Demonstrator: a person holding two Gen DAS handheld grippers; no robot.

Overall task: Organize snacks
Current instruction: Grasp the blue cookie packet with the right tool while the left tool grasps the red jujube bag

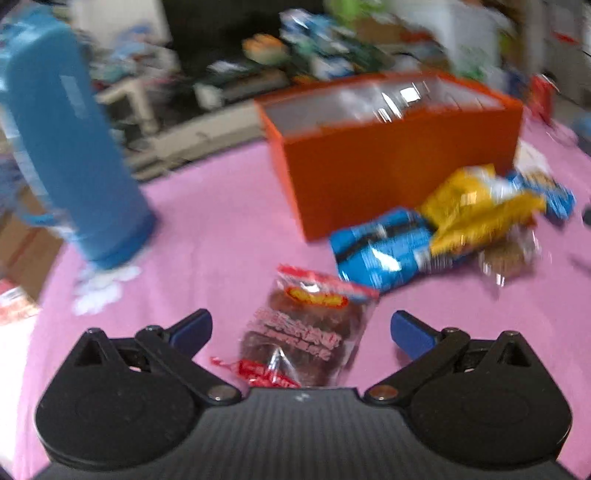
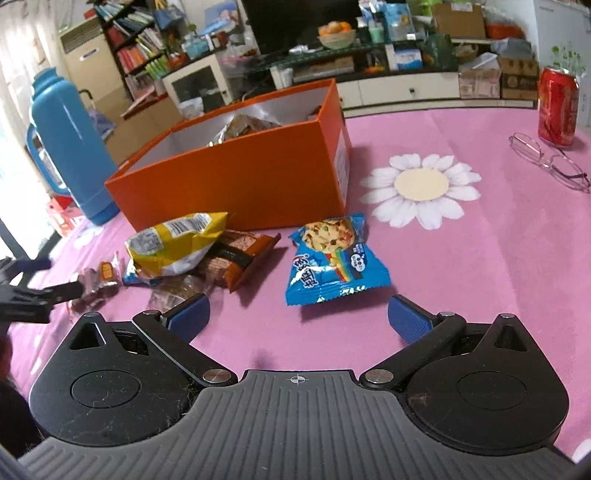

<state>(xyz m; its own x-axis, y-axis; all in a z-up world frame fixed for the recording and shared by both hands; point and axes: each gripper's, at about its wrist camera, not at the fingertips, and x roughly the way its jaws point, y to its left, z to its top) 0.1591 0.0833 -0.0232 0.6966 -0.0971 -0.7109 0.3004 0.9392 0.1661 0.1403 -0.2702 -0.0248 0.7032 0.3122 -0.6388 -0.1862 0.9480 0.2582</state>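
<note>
1. I see a pink tablecloth [image 2: 461, 266] with a white daisy print [image 2: 421, 184] covering the table.
2. Behind it sits a low white TV cabinet [image 2: 402, 90] with drawers; a dark TV screen [image 2: 295, 22] stands above it.
3. A fruit bowl [image 2: 337, 35] sits on the glass shelf there, amid boxes and clutter.
4. On the left are a dark bookshelf [image 2: 136, 48] full of books and a floor-standing air conditioner [image 2: 86, 62].
5. Daylight comes in from the far left.
6. The left wrist view is motion-blurred.
</note>
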